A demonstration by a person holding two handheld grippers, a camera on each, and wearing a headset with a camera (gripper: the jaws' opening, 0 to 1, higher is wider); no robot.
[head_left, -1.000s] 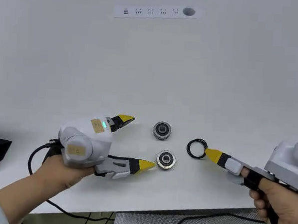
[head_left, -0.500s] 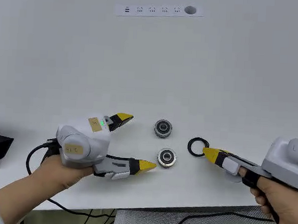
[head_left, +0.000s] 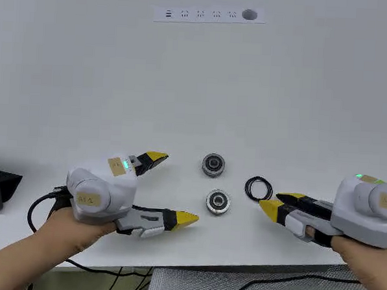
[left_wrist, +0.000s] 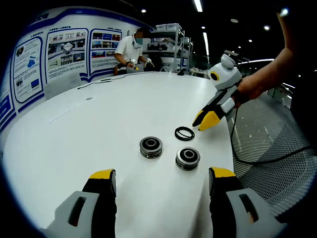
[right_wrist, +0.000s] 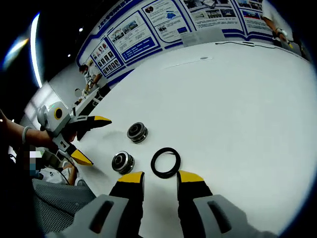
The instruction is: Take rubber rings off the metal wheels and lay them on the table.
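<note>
Holding the left gripper [head_left: 173, 187] spread wide before the near metal wheel [head_left: 218, 201] and far metal wheel [head_left: 213, 164]. Hovering the right gripper [head_left: 278, 203], jaws slightly parted and empty, beside the rubber ring [head_left: 258, 187] lying on the table [head_left: 196, 87].

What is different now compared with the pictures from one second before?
The right gripper has drawn back a little from the rubber ring, toward the person; its jaws stand slightly apart. The ring lies free on the table. The open left gripper, the far metal wheel and the near metal wheel stayed about in place.
</note>
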